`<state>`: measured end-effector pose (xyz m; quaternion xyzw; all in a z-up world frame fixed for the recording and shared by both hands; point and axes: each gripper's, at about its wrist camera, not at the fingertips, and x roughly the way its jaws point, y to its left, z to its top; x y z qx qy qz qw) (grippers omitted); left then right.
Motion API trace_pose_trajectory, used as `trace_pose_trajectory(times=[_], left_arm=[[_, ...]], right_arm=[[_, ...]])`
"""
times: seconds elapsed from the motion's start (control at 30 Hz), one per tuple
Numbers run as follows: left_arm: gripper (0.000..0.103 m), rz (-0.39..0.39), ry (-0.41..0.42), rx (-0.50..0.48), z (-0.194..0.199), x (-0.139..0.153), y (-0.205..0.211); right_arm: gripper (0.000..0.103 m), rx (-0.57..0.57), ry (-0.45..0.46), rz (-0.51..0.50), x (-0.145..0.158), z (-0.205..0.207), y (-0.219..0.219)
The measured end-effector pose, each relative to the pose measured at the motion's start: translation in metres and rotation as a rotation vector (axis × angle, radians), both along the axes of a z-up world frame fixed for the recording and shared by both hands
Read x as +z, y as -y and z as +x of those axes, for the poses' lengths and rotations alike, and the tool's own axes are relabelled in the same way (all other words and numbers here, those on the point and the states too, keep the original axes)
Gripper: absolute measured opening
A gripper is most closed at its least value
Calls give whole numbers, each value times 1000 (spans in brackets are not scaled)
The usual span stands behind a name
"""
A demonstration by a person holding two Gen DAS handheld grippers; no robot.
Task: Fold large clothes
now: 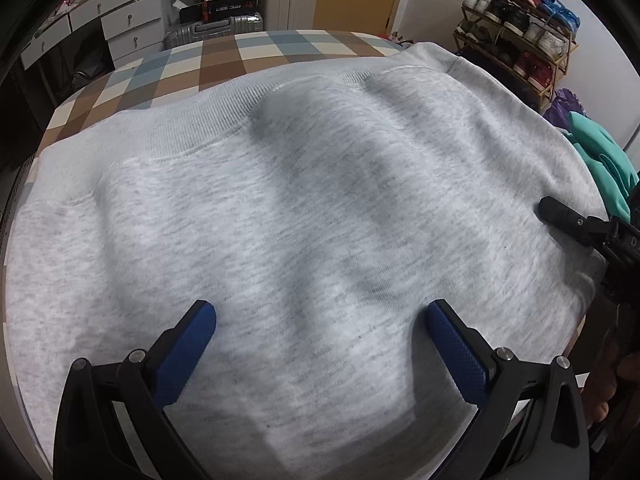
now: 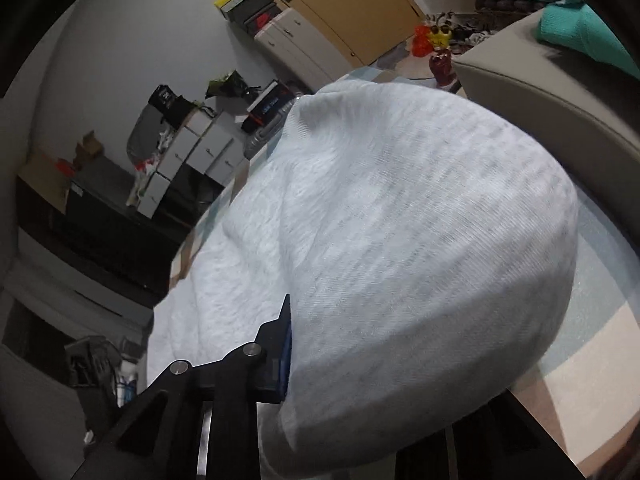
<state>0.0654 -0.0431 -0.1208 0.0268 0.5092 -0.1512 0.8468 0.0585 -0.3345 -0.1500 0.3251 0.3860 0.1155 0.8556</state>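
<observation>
A light grey sweatshirt [image 1: 304, 200] lies spread over the bed, its ribbed hem toward the far side. My left gripper [image 1: 320, 308] hovers over the near part of it, open, with its blue pads [image 1: 188, 352] wide apart and nothing between them. At the cloth's right edge my right gripper [image 1: 554, 212] shows one black finger lying on top of the fabric. In the right wrist view the grey sweatshirt [image 2: 420, 240] bulges up and drapes over my right gripper [image 2: 316, 328]. Its left blue pad [image 2: 286, 354] presses against the fold. The other finger is hidden under the cloth.
The bed has a brown, blue and cream checkered cover [image 1: 224, 60]. A teal garment [image 1: 600, 160] lies at the bed's right side, a shoe rack [image 1: 516, 28] behind it. White drawers [image 1: 120, 20] and a silver suitcase [image 1: 216, 32] stand beyond the far edge. A hand [image 1: 608, 380] shows at right.
</observation>
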Motion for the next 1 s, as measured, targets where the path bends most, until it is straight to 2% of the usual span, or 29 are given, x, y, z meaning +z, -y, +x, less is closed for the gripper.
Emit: trace_pose_trajectory(times=[0.1, 0.2, 0.33, 0.43, 0.47, 0.53, 0.57, 0.63, 0.7, 0.77, 0.8, 0.9, 1.0], left_arm=[[102, 8, 1, 8, 4, 0, 10], [102, -4, -9, -23, 9, -1, 26], [102, -18, 1, -107, 17, -2, 66], [102, -75, 22, -201, 22, -2, 102], [102, -117, 22, -233, 24, 1, 111], [102, -185, -16, -222, 29, 8, 106], [102, -208, -33, -197, 30, 14, 96], [102, -241, -53, -145, 29, 31, 59], [102, -177, -34, -92, 24, 39, 19], [102, -128, -25, -12, 23, 42, -29], [102, -138, -41, 54, 24, 43, -61], [102, -257, -46, 215, 17, 52, -147], [102, -312, -19, 367, 2, 55, -219]], right_arm=[[23, 36, 48, -105, 12, 1, -3], [21, 83, 131, -331, 30, -5, -12], [21, 97, 133, -507, 48, -7, -3], [20, 86, 183, -690, 73, -8, -4], [20, 80, 204, -743, 83, -8, -9], [20, 75, 267, -825, 103, -12, -22], [20, 81, 304, -861, 111, -18, -31], [19, 104, 426, -1000, 125, -33, -68], [19, 170, 579, -1160, 129, -56, -116], [19, 281, 718, -1362, 112, -83, -175], [20, 331, 762, -1389, 100, -94, -194], [20, 511, 793, -1450, 51, -120, -249], [23, 663, 689, -1457, 2, -126, -284]])
